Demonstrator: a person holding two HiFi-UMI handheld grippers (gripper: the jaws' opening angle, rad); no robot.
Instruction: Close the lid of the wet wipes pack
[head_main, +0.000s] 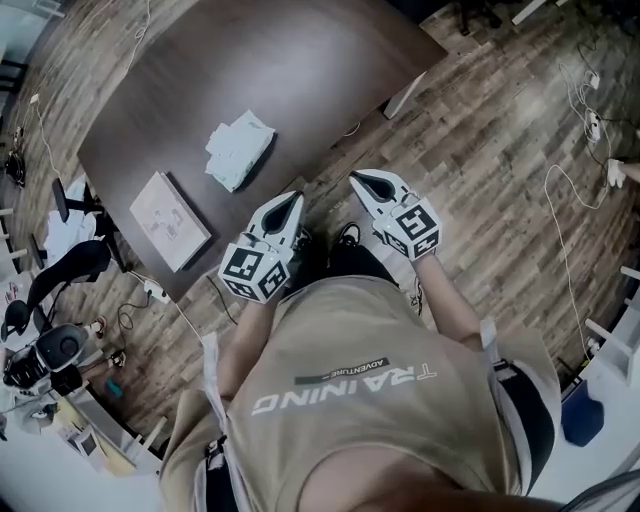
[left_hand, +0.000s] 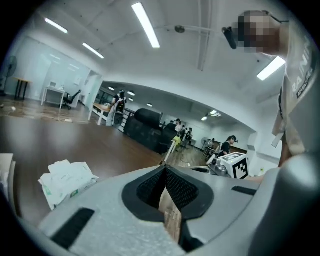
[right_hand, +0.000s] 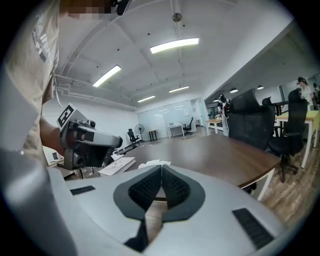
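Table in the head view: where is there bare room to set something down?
The far half of the table, beyond the wipes pack, is bare. The near-left corner is crowded: the pack and a white book lie there.

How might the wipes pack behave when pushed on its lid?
Probably soft: the wipes pack looks crumpled and uneven, so it may dent under a press. It is likely light and lies flat on the smooth table, so it could slide rather than tip.

A flat white box (head_main: 168, 220), perhaps a book, lies on the dark table (head_main: 300, 70), near its edge.
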